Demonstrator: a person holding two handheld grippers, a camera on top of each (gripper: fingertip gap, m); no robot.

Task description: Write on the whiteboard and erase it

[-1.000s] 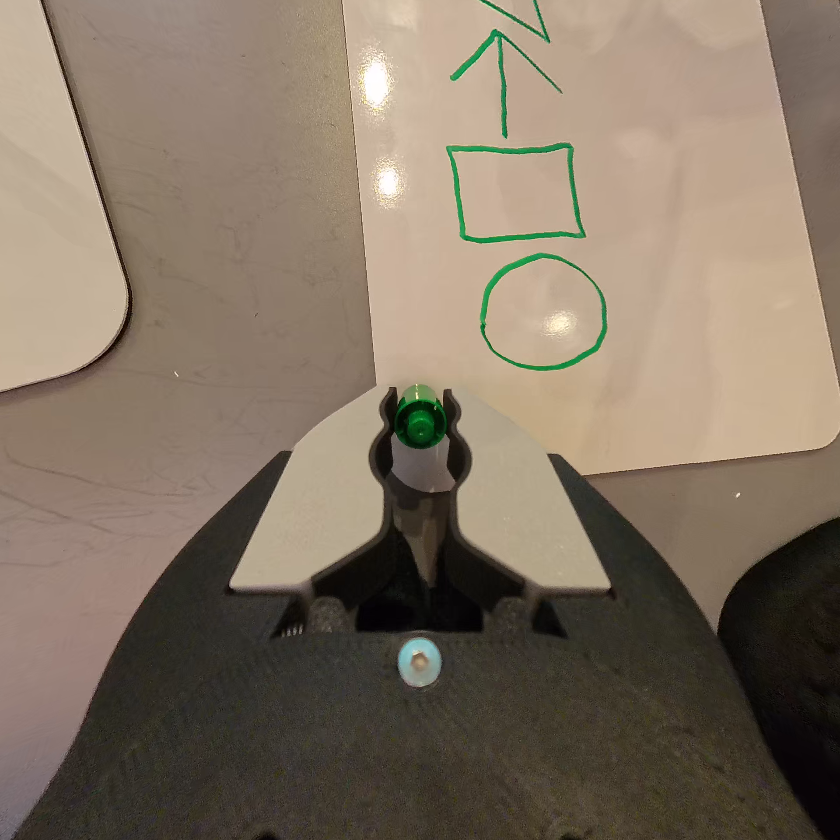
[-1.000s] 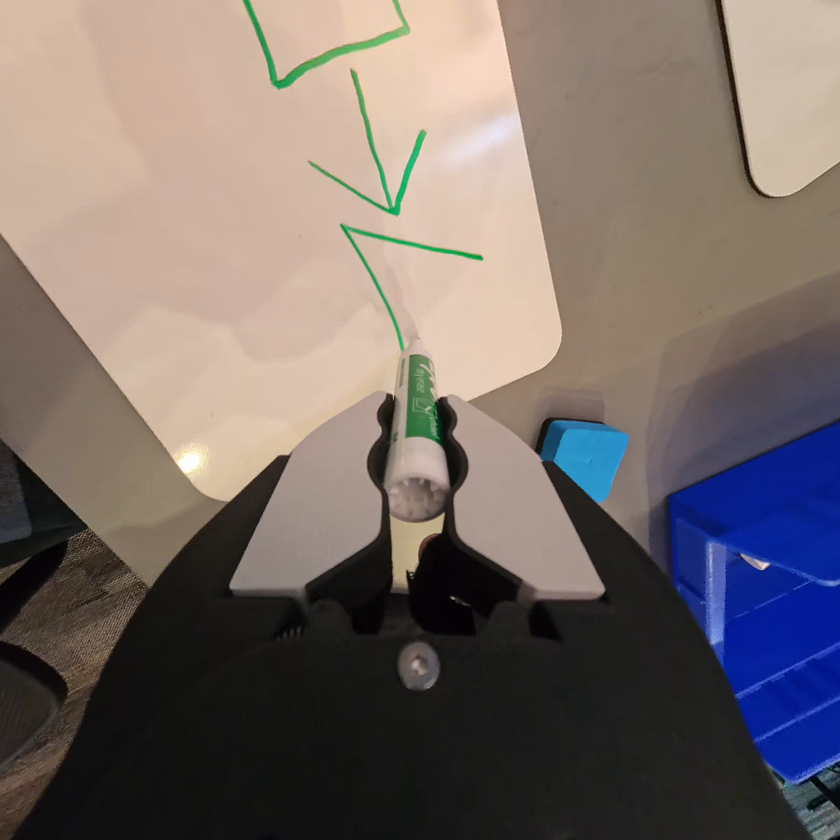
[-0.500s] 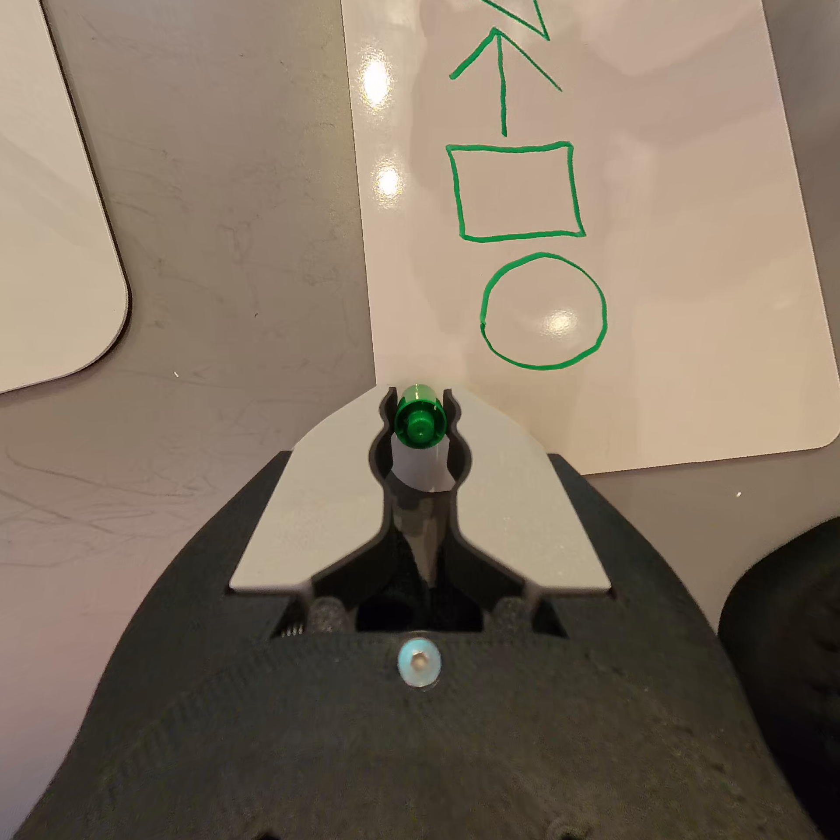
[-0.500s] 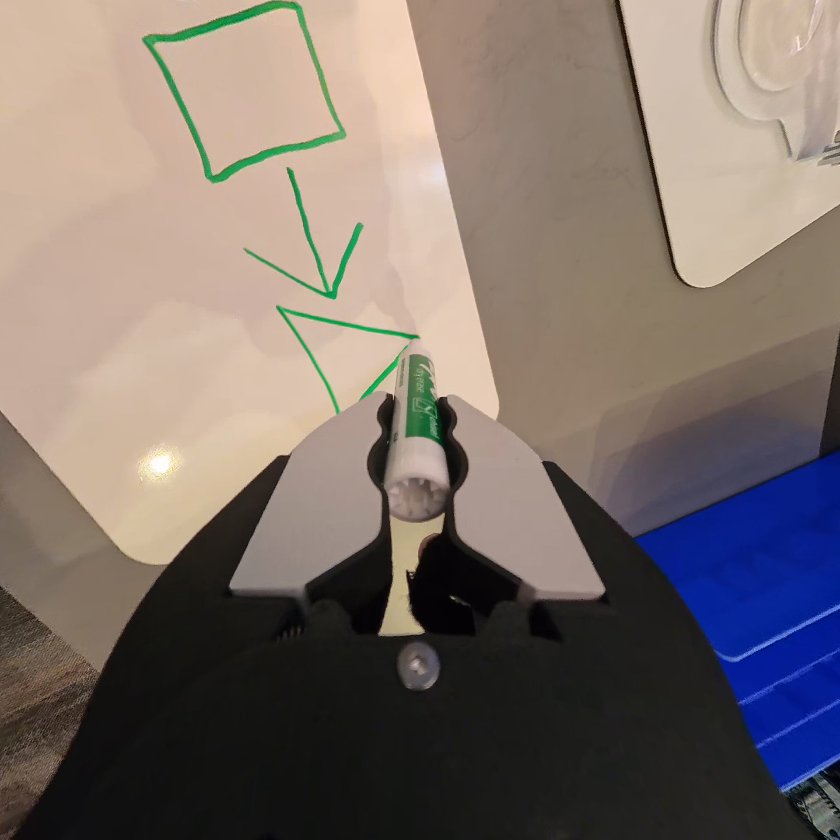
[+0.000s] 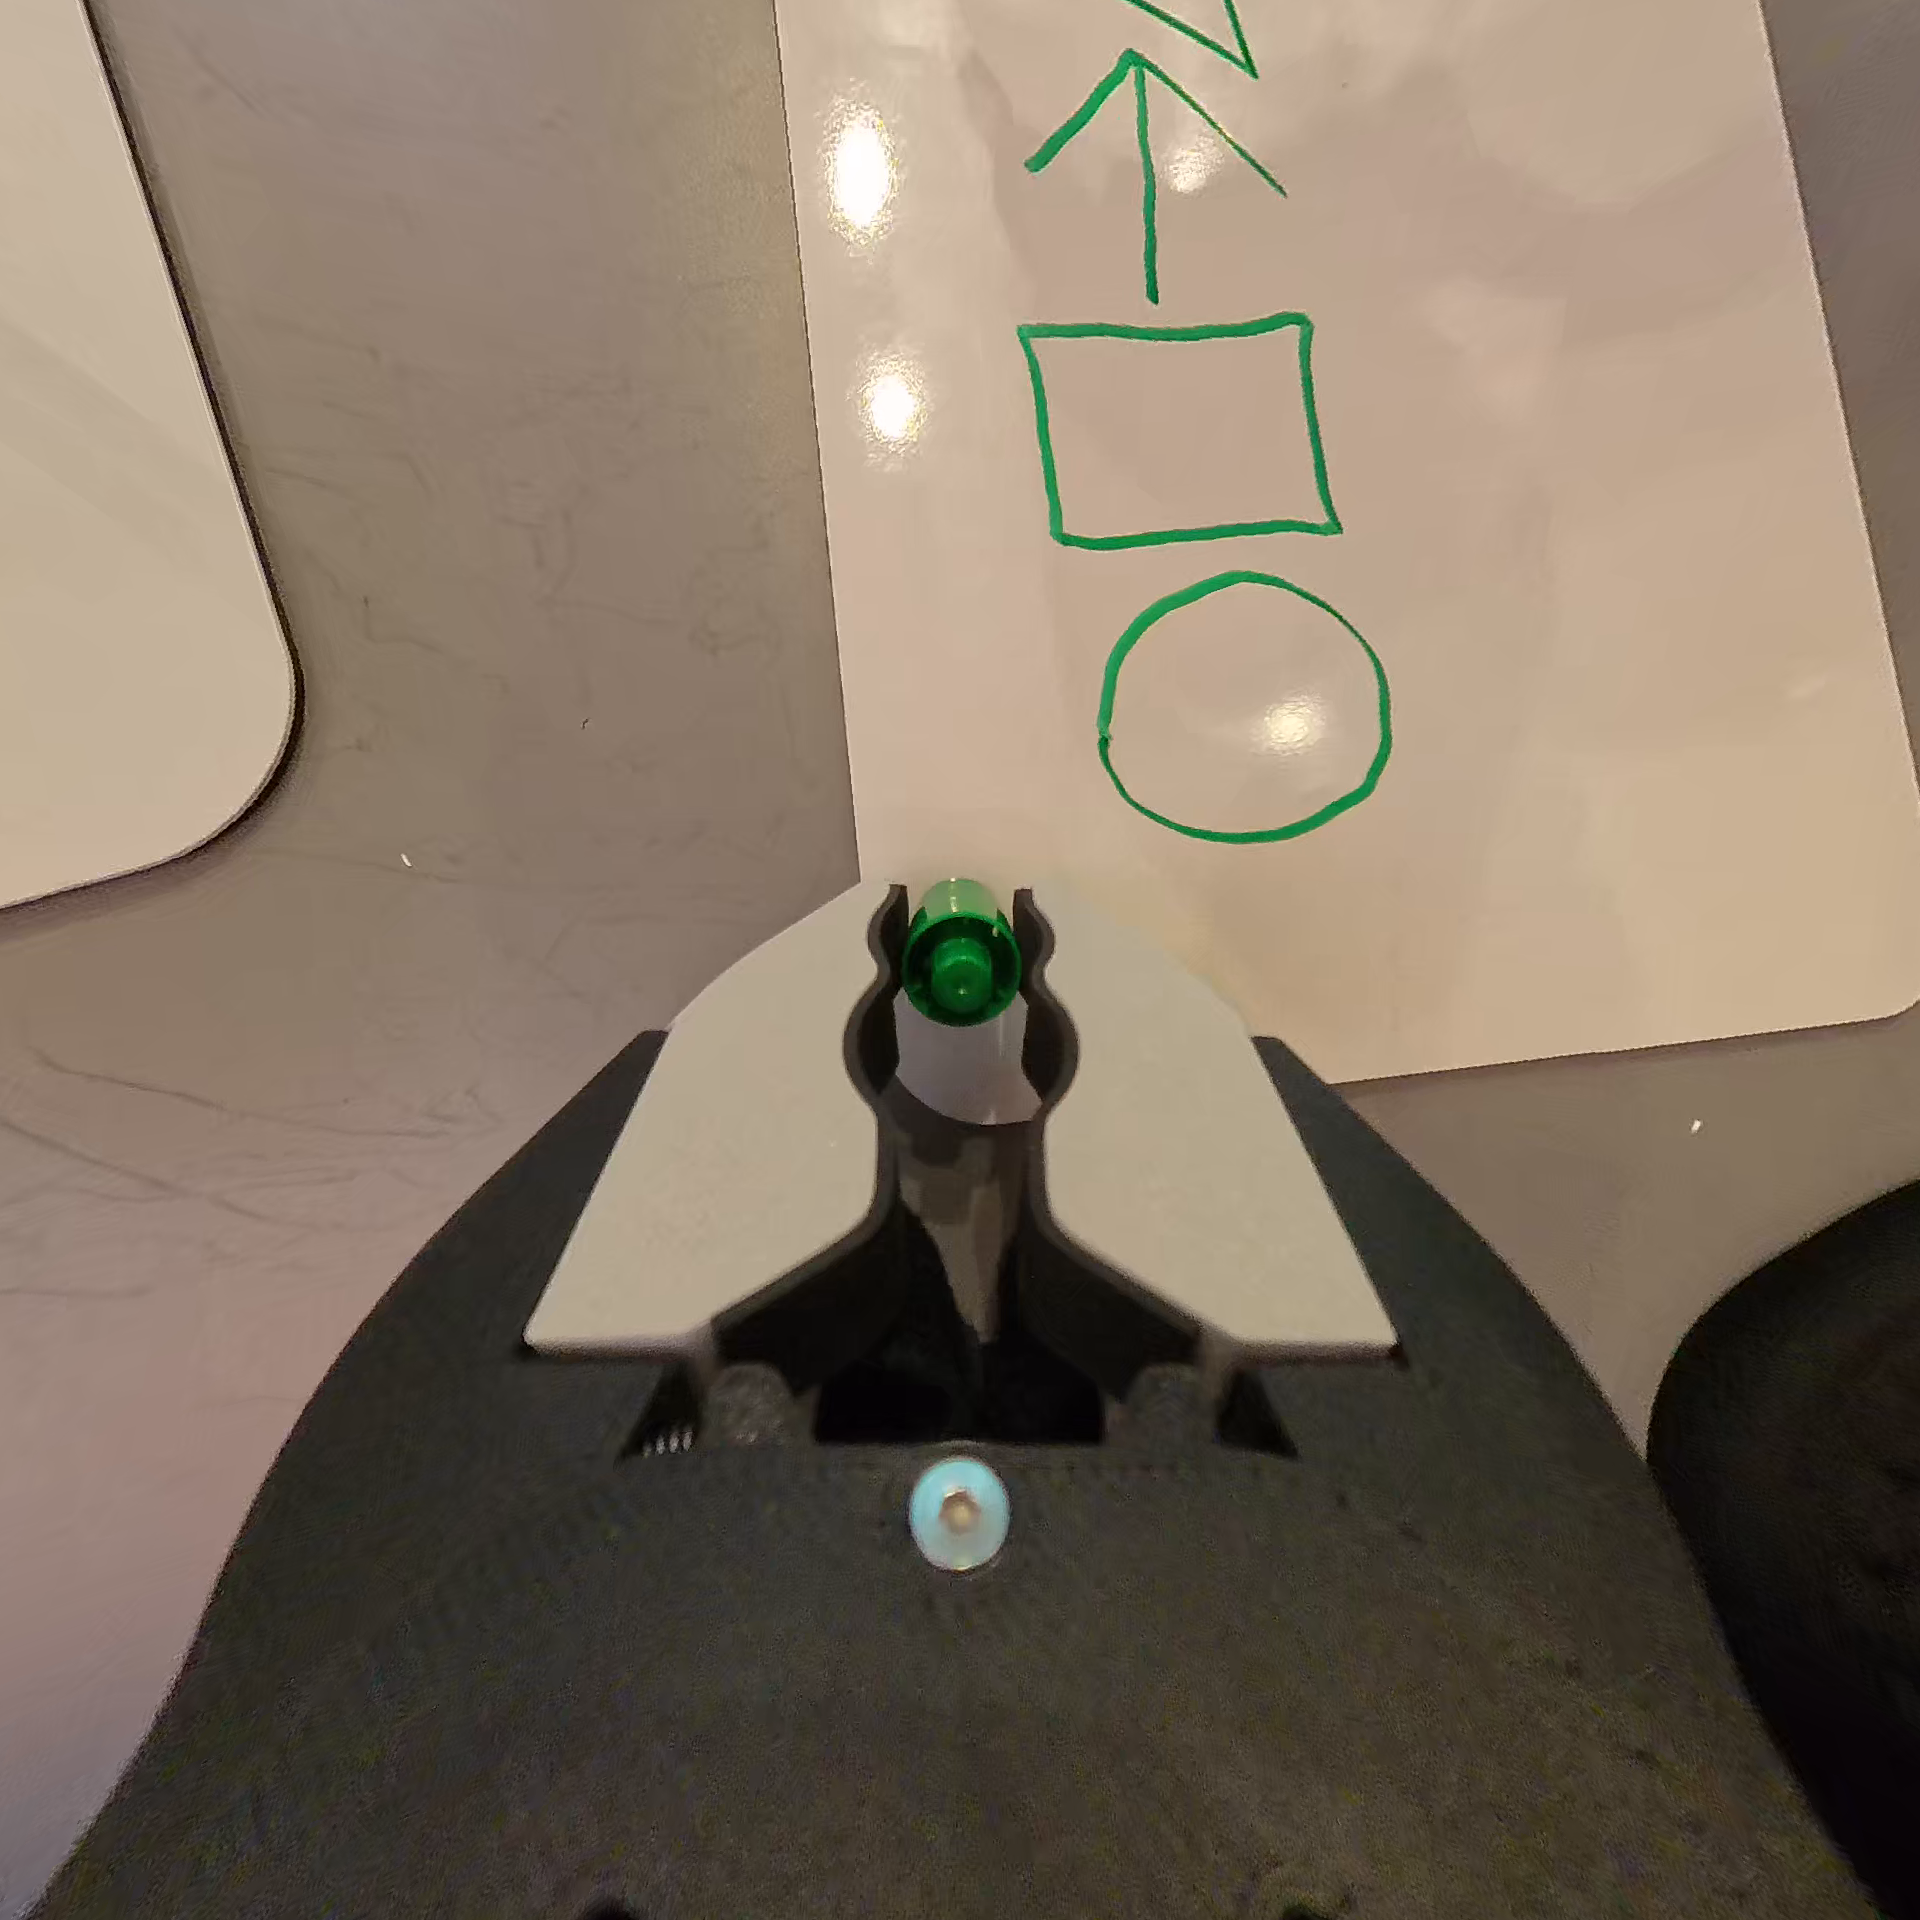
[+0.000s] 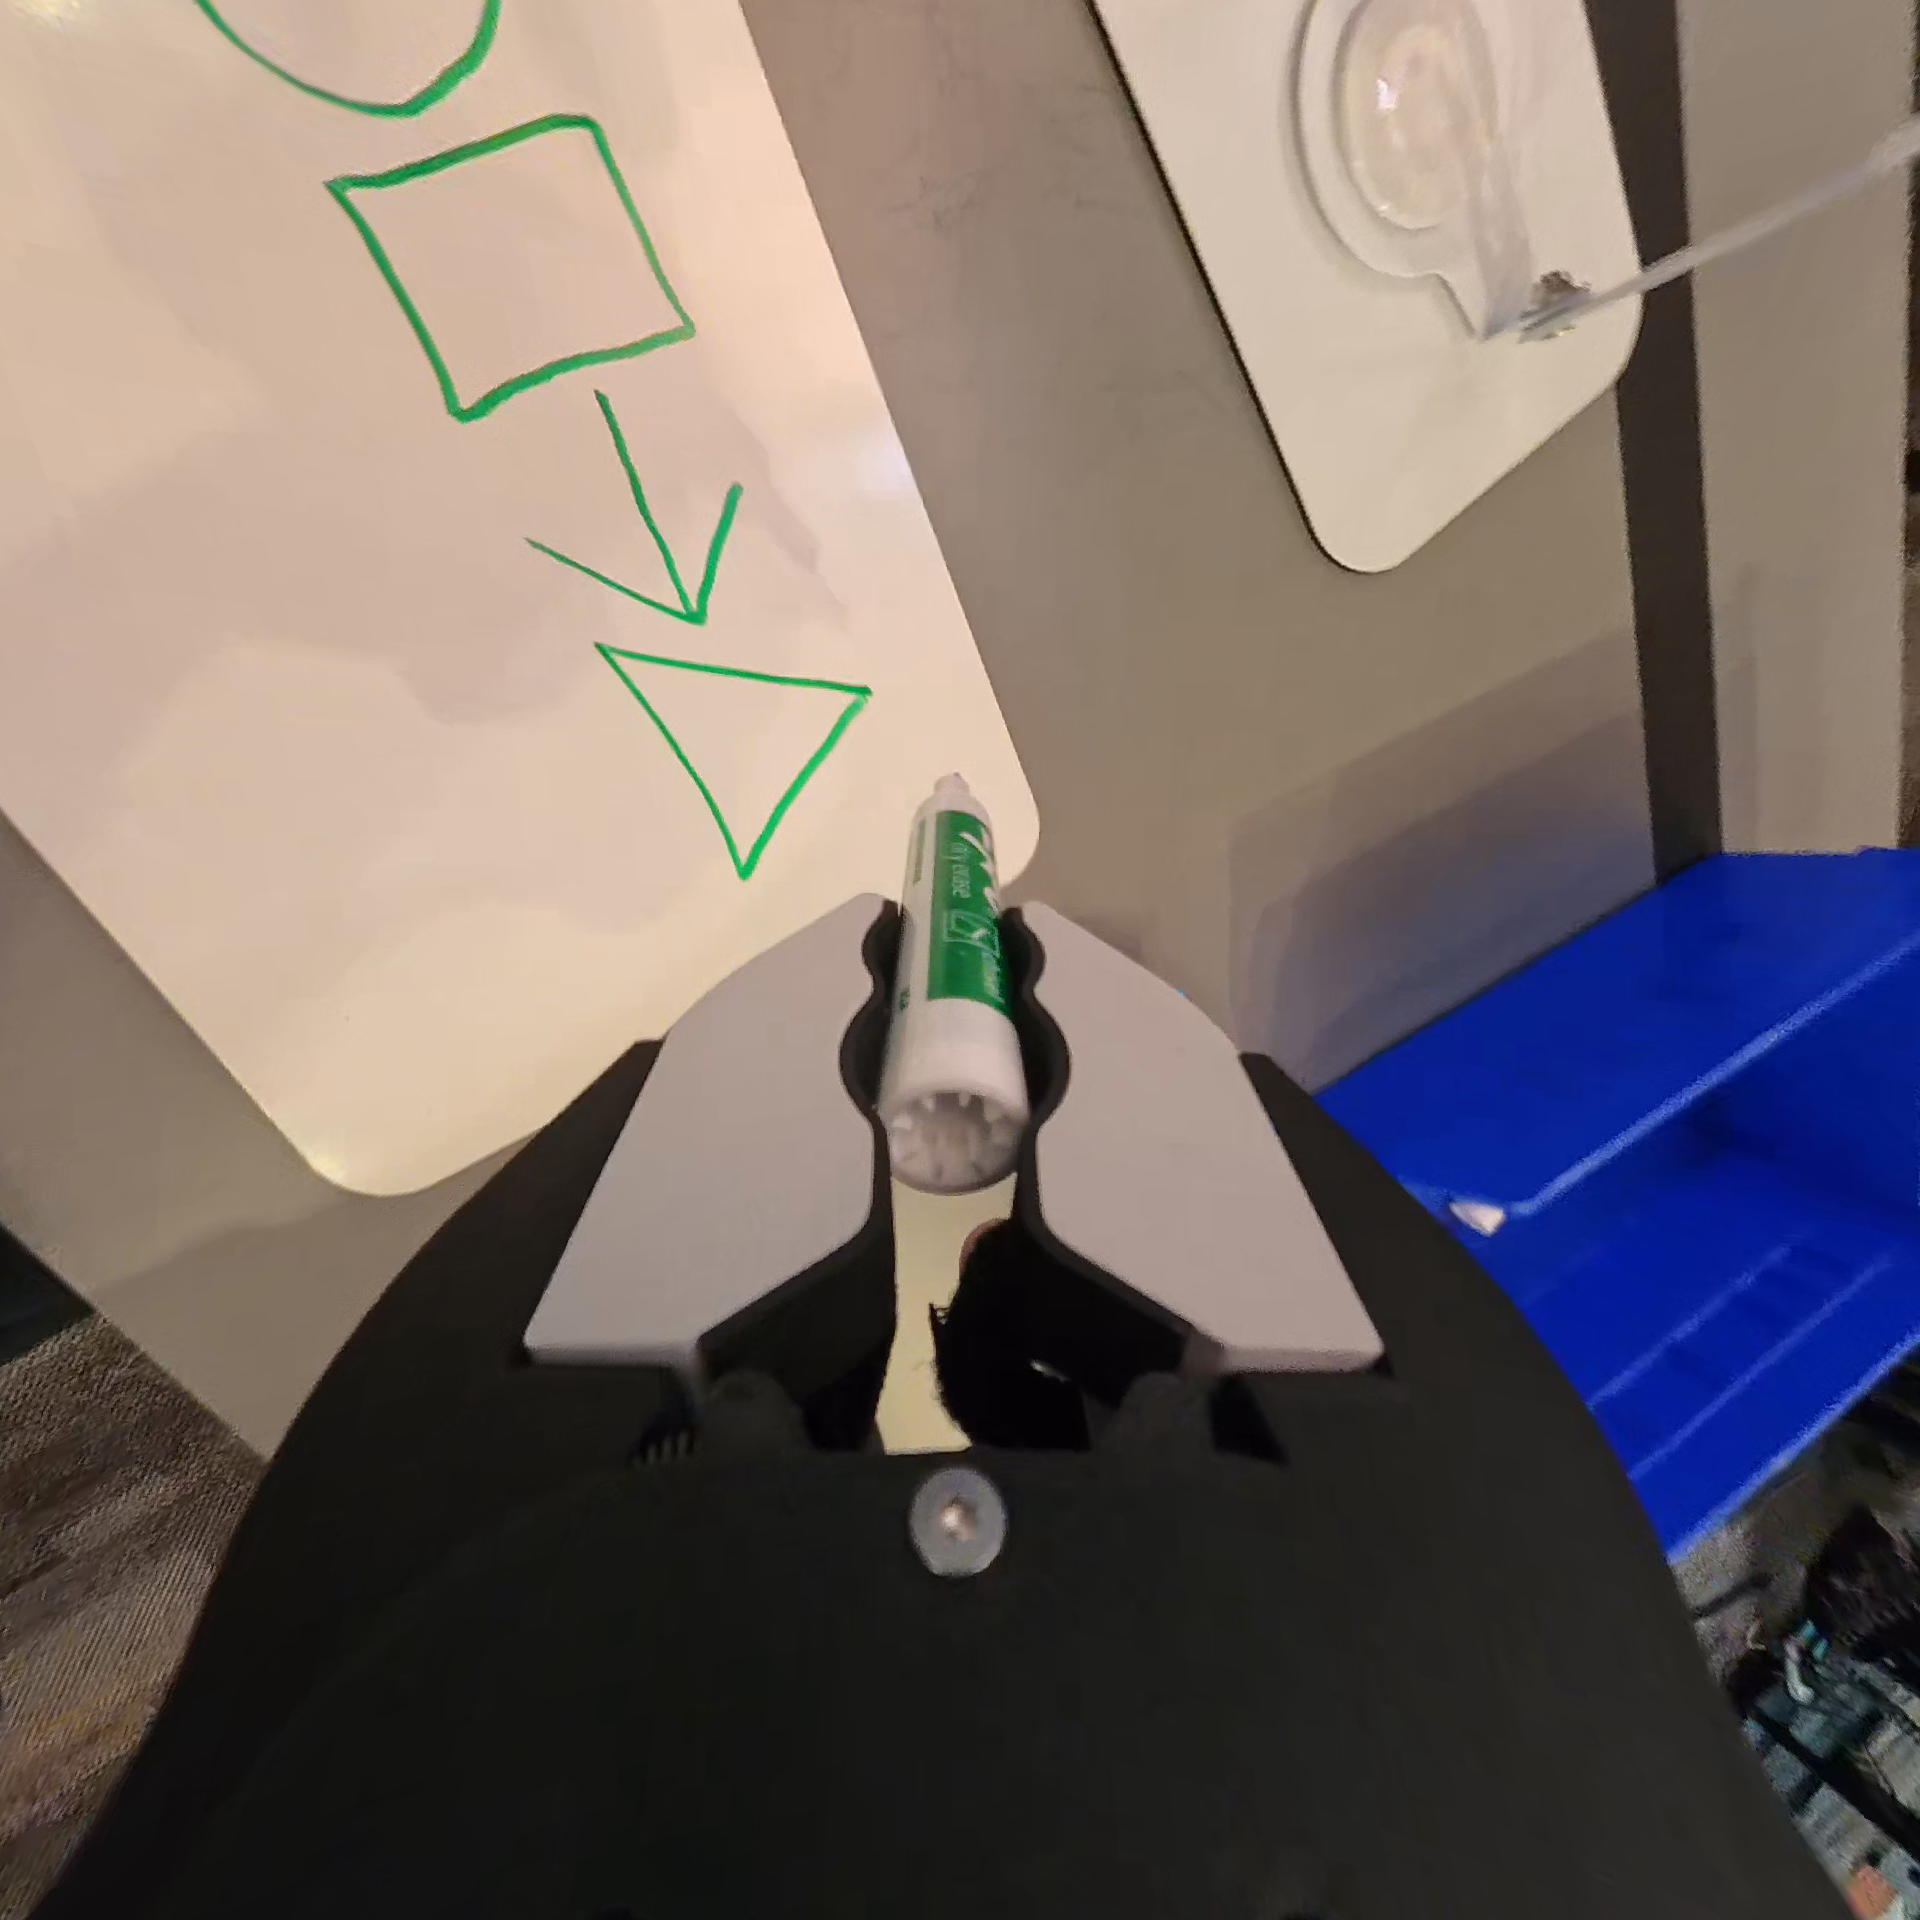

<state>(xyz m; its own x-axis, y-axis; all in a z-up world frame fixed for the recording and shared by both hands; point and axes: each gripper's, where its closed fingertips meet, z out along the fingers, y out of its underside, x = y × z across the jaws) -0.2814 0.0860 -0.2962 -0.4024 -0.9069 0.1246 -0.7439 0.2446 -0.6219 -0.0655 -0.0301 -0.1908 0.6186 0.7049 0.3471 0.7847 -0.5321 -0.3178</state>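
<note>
Whiteboard (image 6: 312, 727): circle, square, arrow, triangle (image 6: 743, 748) drawn; writing looks done, erasing left. My right claw (image 6: 954, 997) grips the marker (image 6: 951, 977), tip near the board's corner. My left claw (image 5: 958, 966) grips the green cap (image 5: 956, 961).

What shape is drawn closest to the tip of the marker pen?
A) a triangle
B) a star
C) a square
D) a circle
A: in the right wrist view the green triangle sits just beside the tip of the marker, while the square and the circle lie farther up the whiteboard, and no star is drawn.
</note>
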